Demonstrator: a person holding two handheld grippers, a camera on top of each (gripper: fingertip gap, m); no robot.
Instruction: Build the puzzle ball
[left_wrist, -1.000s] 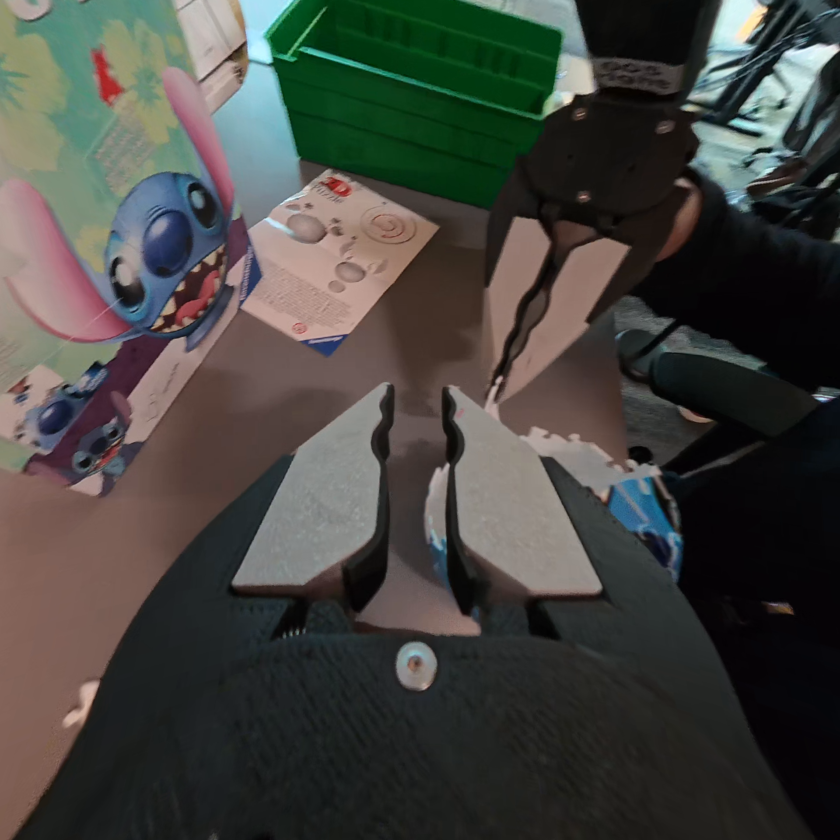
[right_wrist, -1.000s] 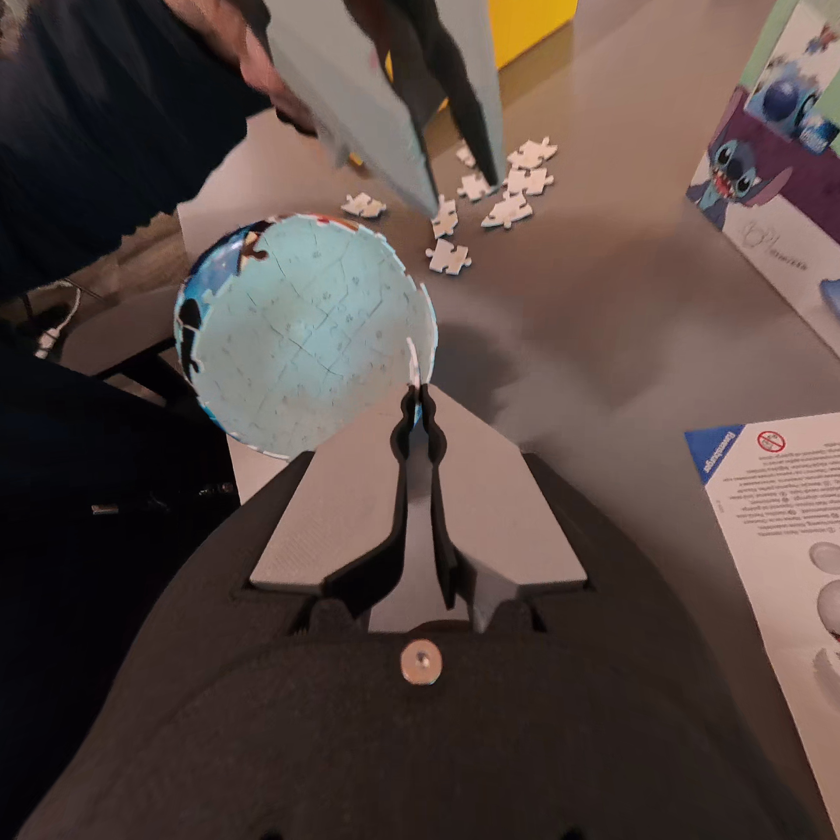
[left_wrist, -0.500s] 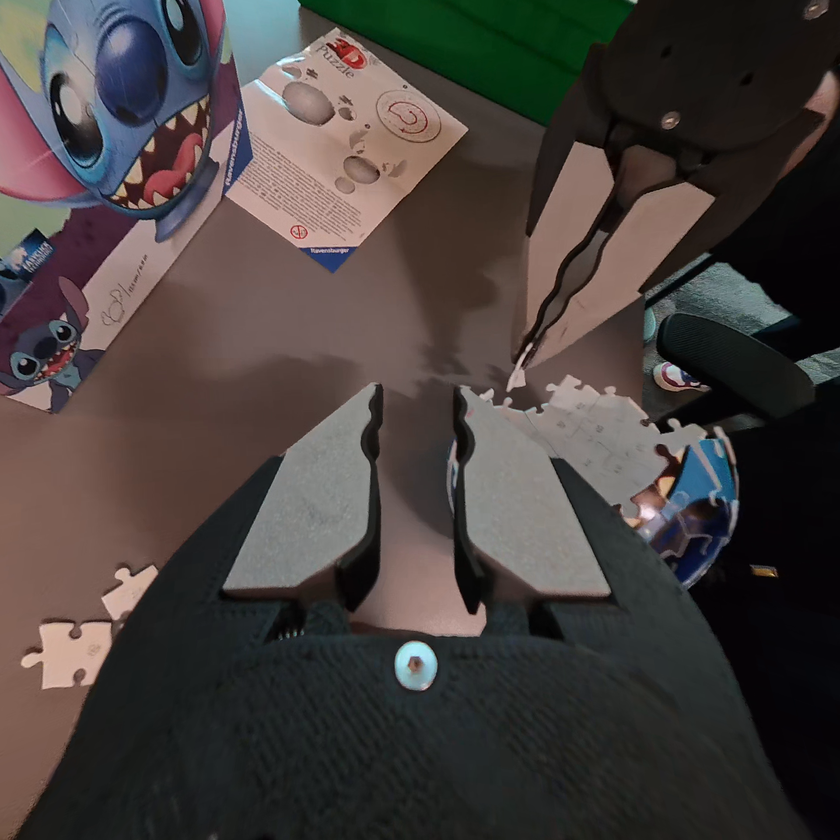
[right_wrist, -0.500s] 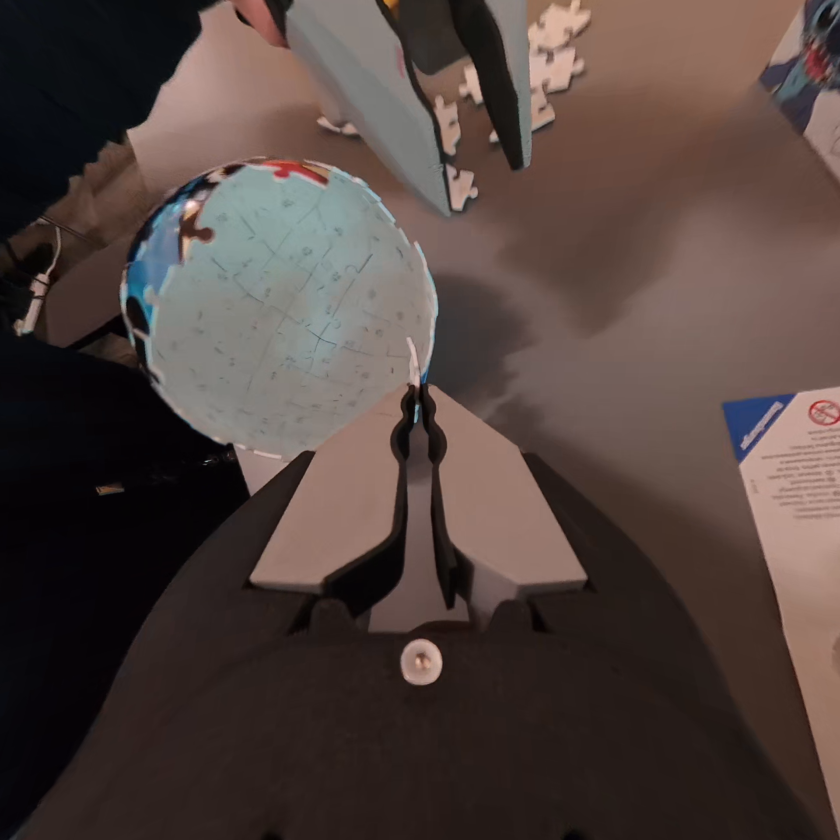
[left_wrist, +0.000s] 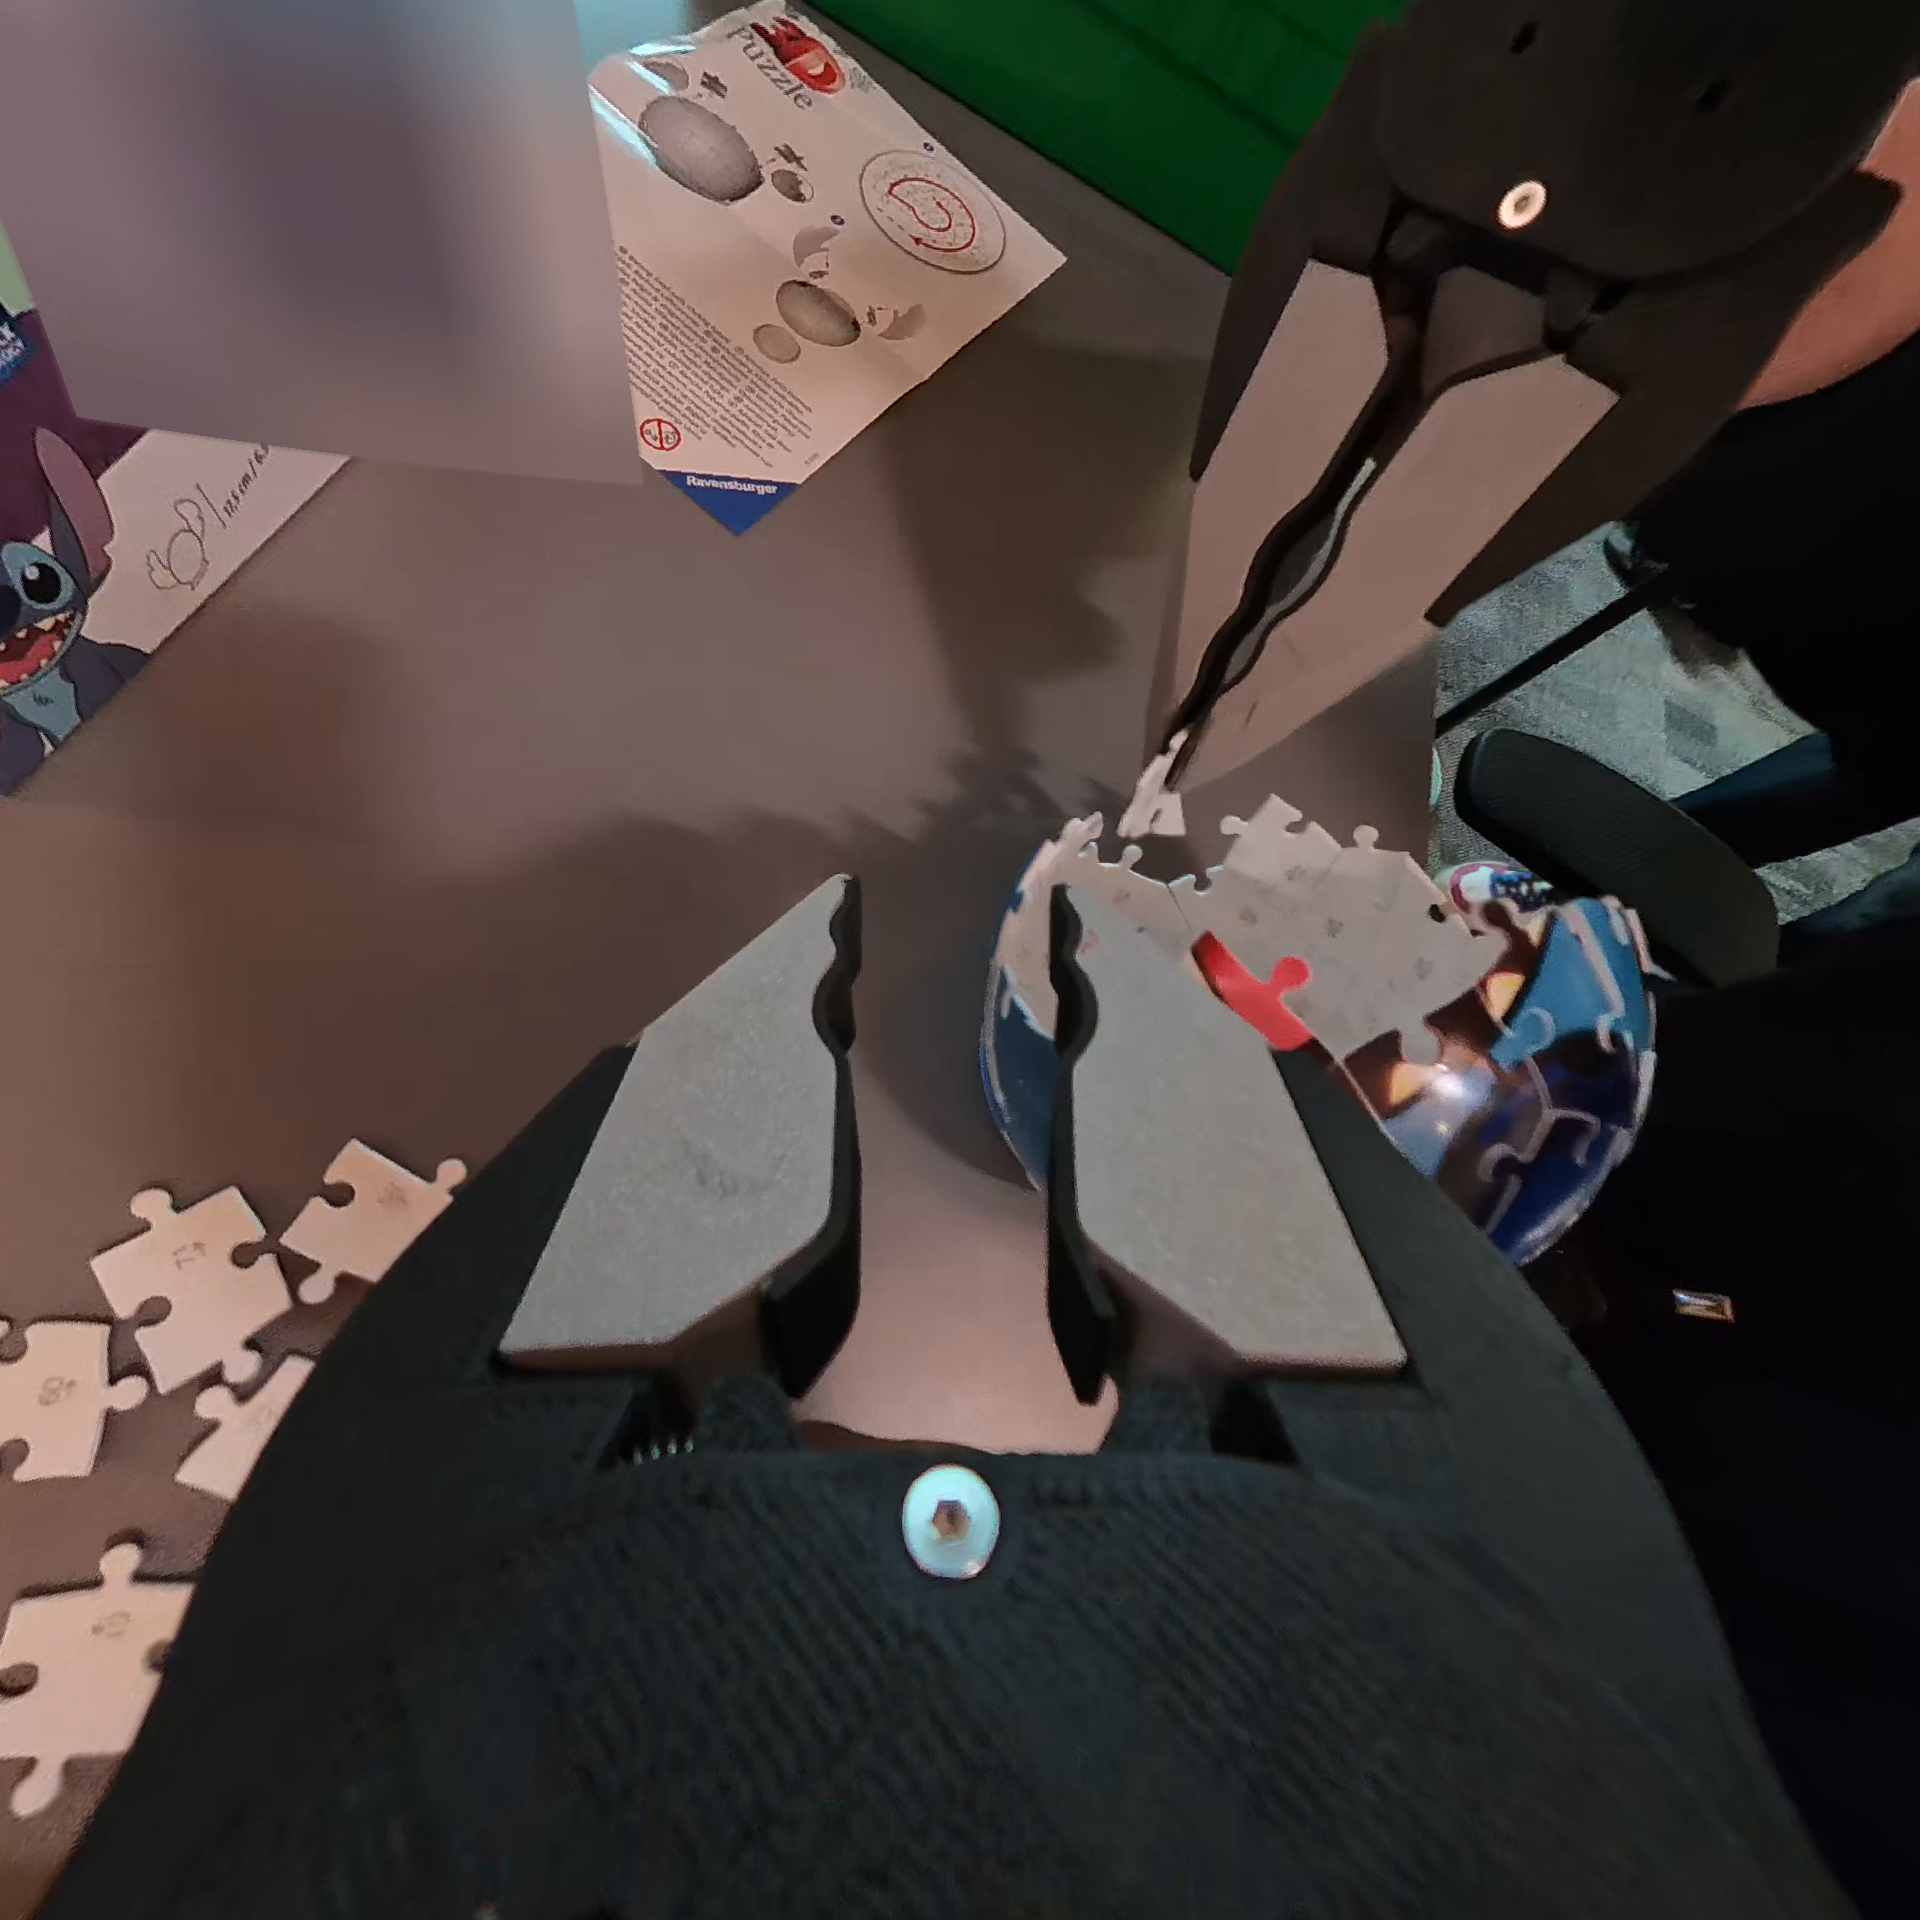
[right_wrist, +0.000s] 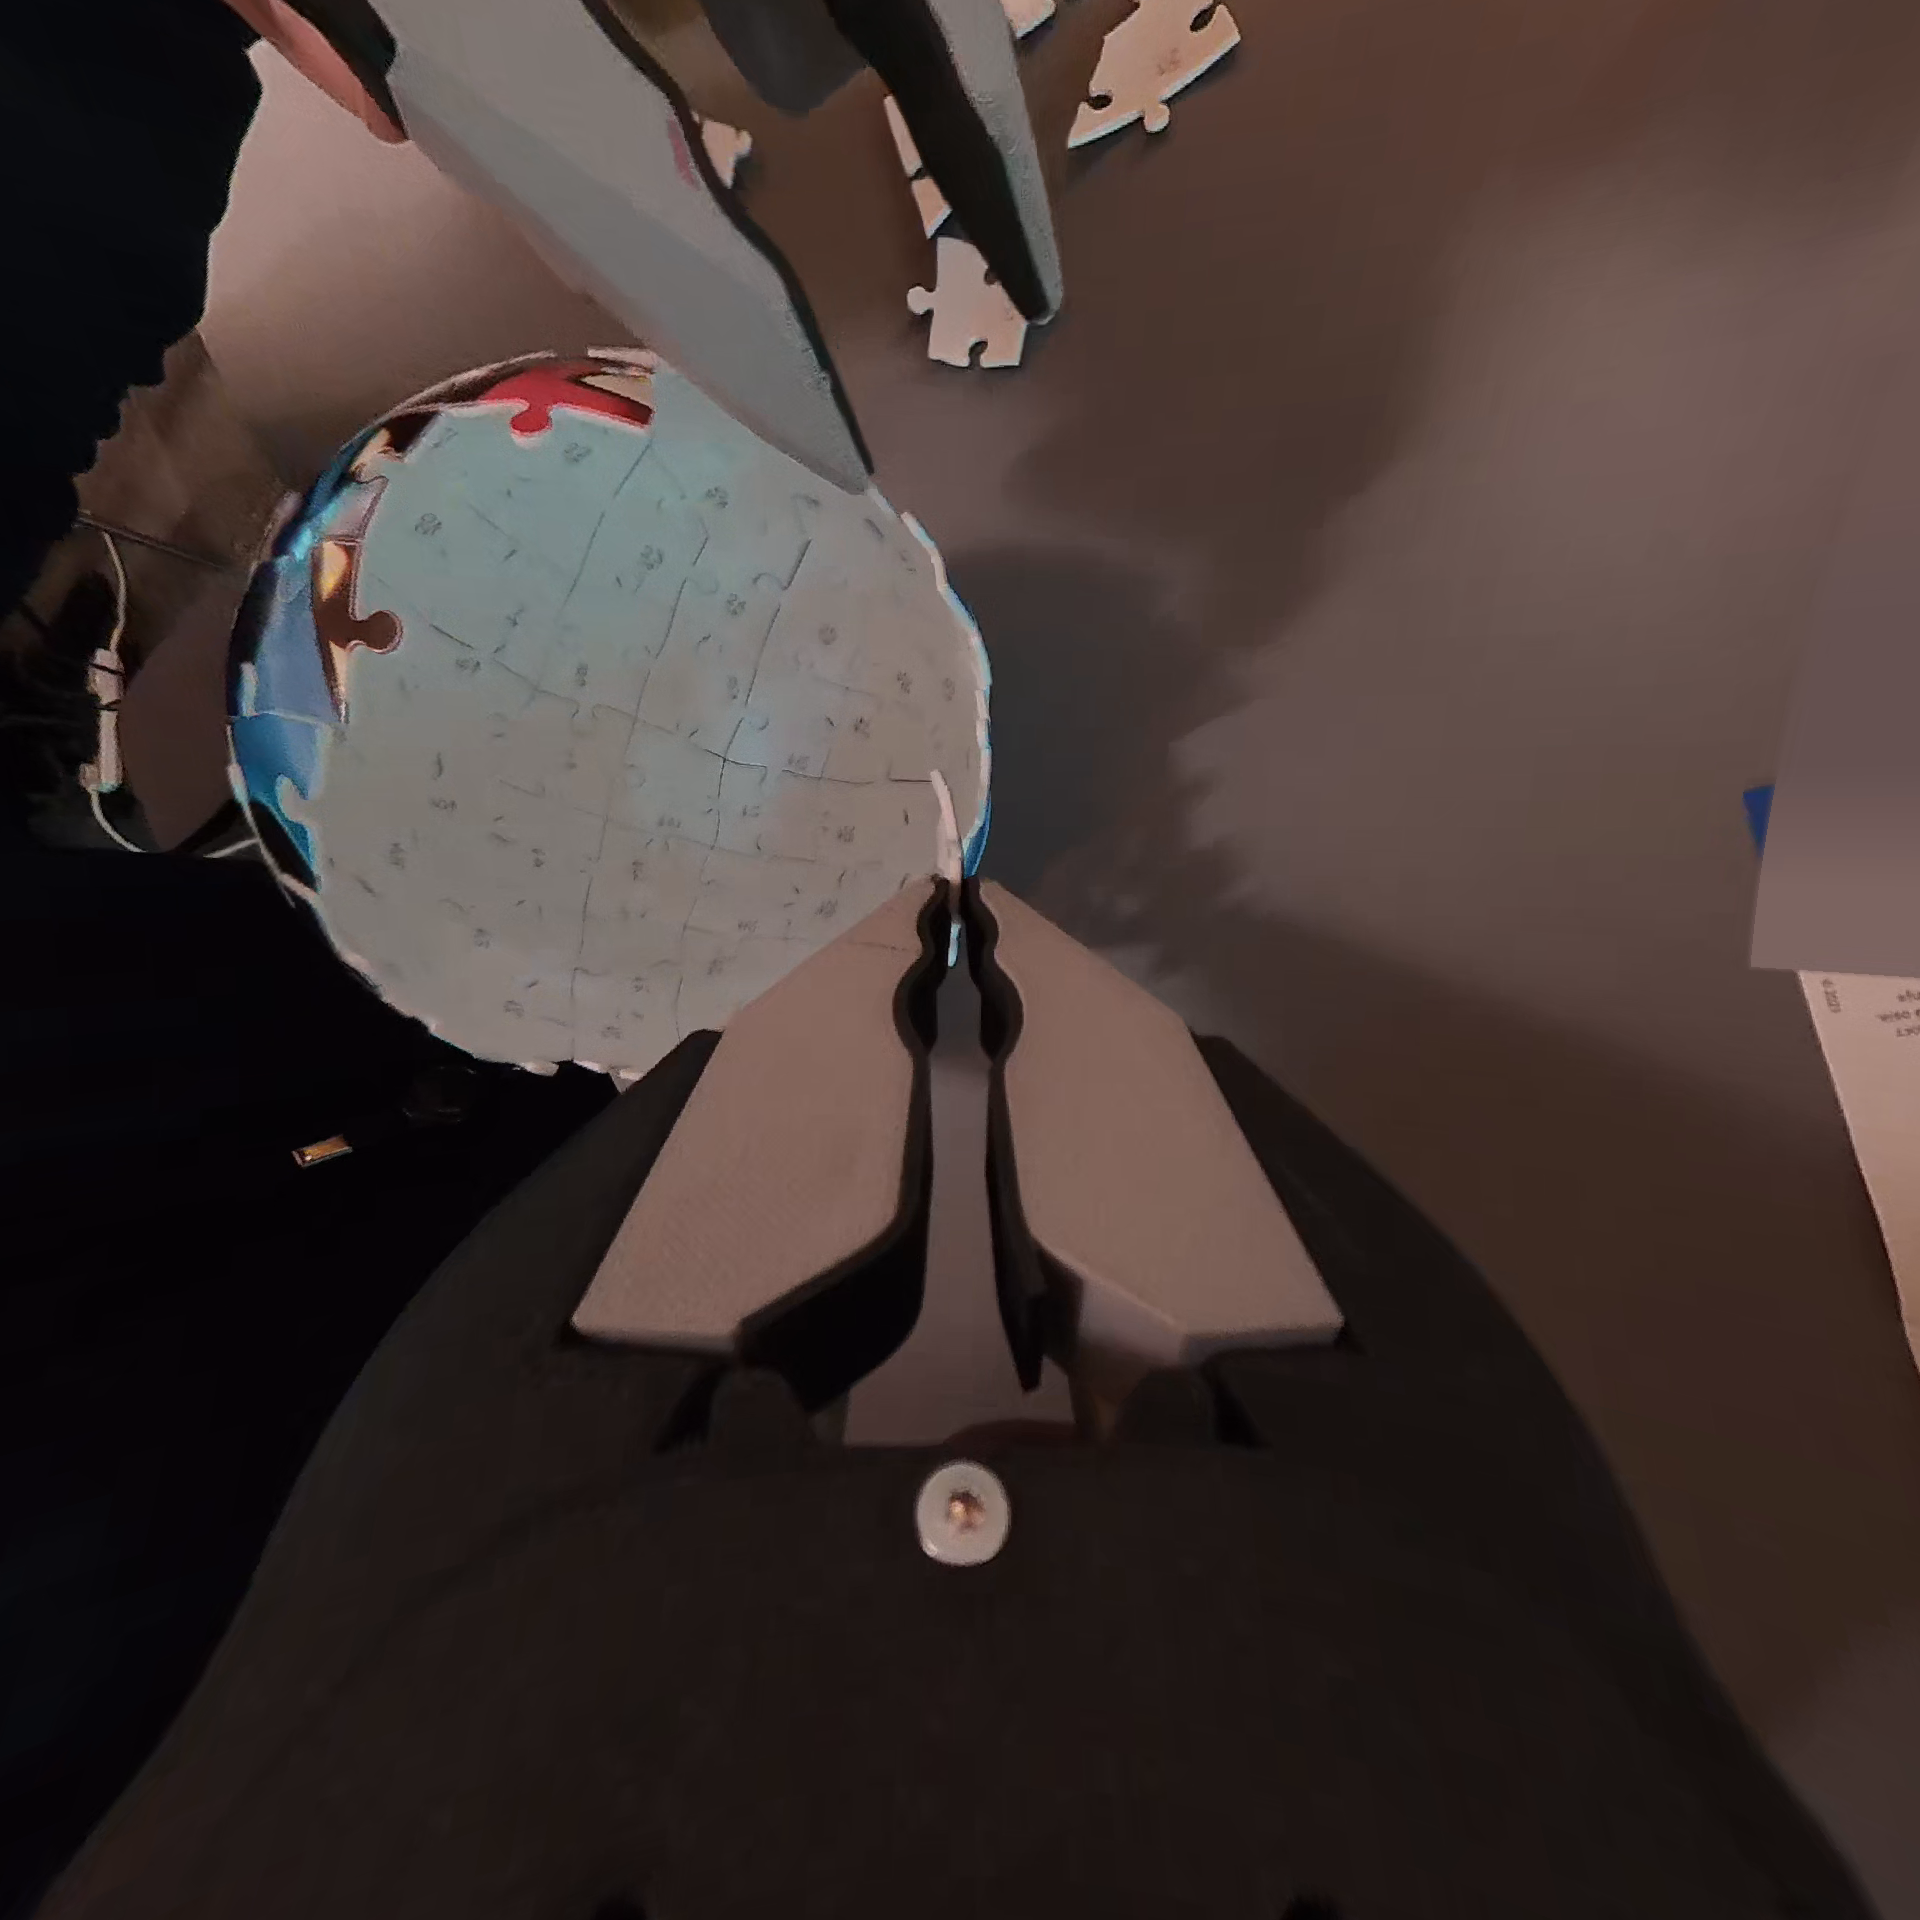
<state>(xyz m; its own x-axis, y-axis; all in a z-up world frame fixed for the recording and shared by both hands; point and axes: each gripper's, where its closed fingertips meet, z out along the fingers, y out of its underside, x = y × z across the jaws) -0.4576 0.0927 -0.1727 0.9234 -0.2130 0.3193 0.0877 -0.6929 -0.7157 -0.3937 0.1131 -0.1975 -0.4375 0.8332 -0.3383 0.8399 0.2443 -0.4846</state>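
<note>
Half-built spherical puzzle ball (right_wrist: 623, 727): sitting at the near edge of the grey-brown tabletop (left_wrist: 520, 727), close to a person in dark clothing. Open side facing up, showing a pale grey-white inner shell of interlocked curved pieces bearing small printed marks. Outer surface glossy blue with darker patches, showing at the lower and side parts in the left wrist view (left_wrist: 1507, 1122). One red piece (left_wrist: 1247, 987) lying at the jagged rim, knobs and notches standing along that rim.

Right gripper (right_wrist: 951, 894): grey fingers with black pads, pressing together on a small white curved puzzle piece (right_wrist: 945, 821), held edge-on and protruding from the tips. In the left wrist view this piece (left_wrist: 1153, 805) is hanging just above the ball's rim, at a gap between knobs; whether it is touching the rim cannot be told.

Left gripper (left_wrist: 951, 914): fingers standing apart, holding nothing, hovering beside the ball, its right finger overlapping the ball's edge in view.

Loose white puzzle pieces (left_wrist: 187, 1278): lying face-down in a cluster on the tabletop, left of the left gripper.

Folded white instruction sheet (left_wrist: 810, 249): lying flat, well beyond the ball.

Printed cardboard puzzle box with a blue cartoon creature (left_wrist: 62, 623): standing at far left, partly blurred.

Green plastic bin (left_wrist: 1091, 94): sitting at the far edge.
</note>
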